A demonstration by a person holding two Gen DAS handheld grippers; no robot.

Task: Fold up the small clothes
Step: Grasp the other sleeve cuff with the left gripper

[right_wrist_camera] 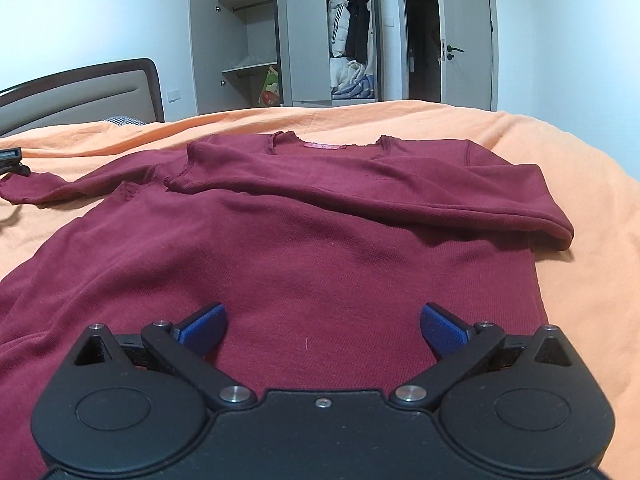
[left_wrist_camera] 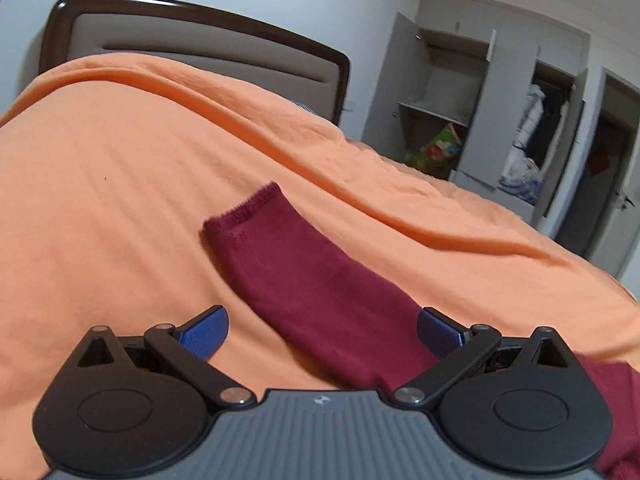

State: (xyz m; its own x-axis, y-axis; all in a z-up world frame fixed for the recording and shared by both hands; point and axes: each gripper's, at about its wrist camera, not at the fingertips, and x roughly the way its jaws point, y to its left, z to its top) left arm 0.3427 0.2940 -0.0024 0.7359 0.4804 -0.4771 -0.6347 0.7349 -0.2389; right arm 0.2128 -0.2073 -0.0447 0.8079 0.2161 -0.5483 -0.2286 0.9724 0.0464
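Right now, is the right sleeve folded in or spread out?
Folded in: the right sleeve lies across the shirt chest, cuff near the left shoulder.

Bedroom, pale white walls. Bed with orange sheet, padded headboard in dark wood frame, far left. Grey wardrobe on far wall, doors open: hanging coats, piled laundry, a bright bag low down. Grey door to its right, ajar.
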